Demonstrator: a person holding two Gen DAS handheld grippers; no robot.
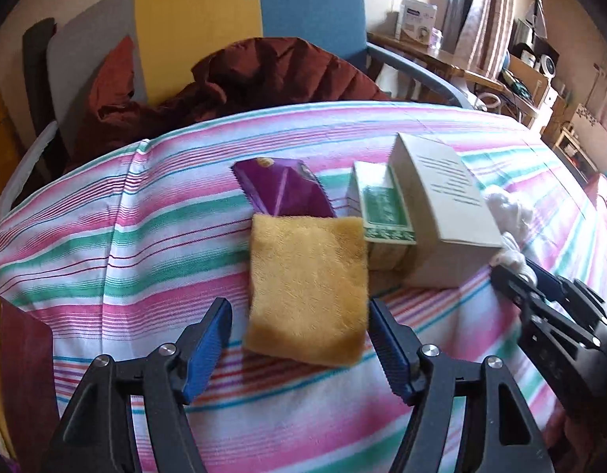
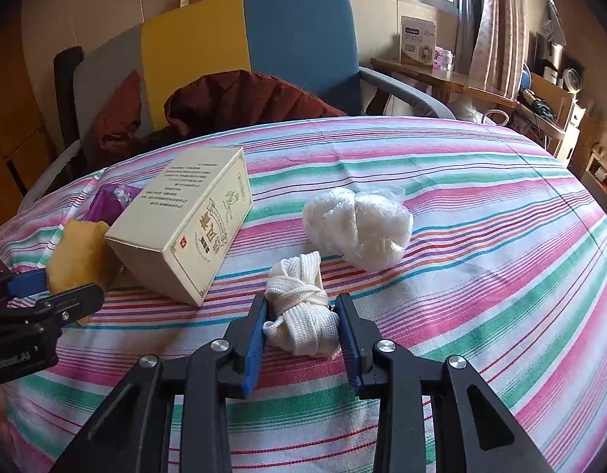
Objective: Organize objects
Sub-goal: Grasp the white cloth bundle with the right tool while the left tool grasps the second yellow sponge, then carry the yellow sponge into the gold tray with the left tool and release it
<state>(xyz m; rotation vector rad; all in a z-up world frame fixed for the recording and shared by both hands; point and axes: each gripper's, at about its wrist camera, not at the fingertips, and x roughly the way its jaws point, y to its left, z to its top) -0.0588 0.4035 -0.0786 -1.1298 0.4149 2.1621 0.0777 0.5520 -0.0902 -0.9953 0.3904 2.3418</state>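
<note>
Now we clamp the right gripper [image 2: 301, 325] on the cord bundle [image 2: 299, 315] for sorting, while our left gripper [image 1: 299, 339] gapes released around the yellow cloth [image 1: 307, 287] mid-table.

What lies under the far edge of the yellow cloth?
The yellow cloth overlaps the purple packet's near end; the packet's covered part cannot be seen.

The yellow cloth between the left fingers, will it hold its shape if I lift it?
Probably not: the yellow cloth looks plush and thin, so it should droop. Likely light. Pushed, it may bunch on the striped tablecloth.
</note>
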